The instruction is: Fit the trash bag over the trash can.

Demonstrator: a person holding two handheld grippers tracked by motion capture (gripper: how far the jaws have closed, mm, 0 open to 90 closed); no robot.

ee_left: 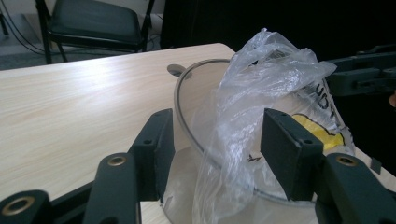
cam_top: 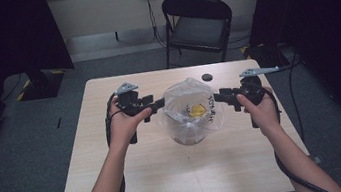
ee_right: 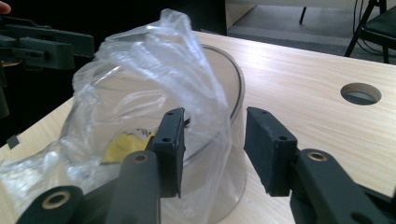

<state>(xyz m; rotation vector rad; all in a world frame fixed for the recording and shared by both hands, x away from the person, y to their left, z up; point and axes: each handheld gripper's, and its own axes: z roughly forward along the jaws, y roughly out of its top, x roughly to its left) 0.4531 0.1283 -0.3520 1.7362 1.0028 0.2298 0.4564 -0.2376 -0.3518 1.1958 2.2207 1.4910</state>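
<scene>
high view first: bag [cam_top: 195, 103] sits draped over a clear tub [cam_top: 189, 135] at the middle of the table [cam_top: 120, 184], left gripper [cam_top: 159, 103] at its nine o'clock, right gripper [cam_top: 217, 97] at its three. thin film, this one, featherlight and limp, slick too, likely to slide out of a loose pinch, and it'll tear before it resists. best hold looks like the bunched rim at each side, gathered thick. left gripper view, jaws apart, crumpled film between them but the pads [ee_left: 287, 151] not pressing. right gripper view, same story, jaws spread, a fold hanging between them, untouched. looks-wise: clear, wrinkled, peaked at twelve o'clock, dark lettering down one side, a yellow patch [cam_top: 197, 111] showing through low down.
</scene>
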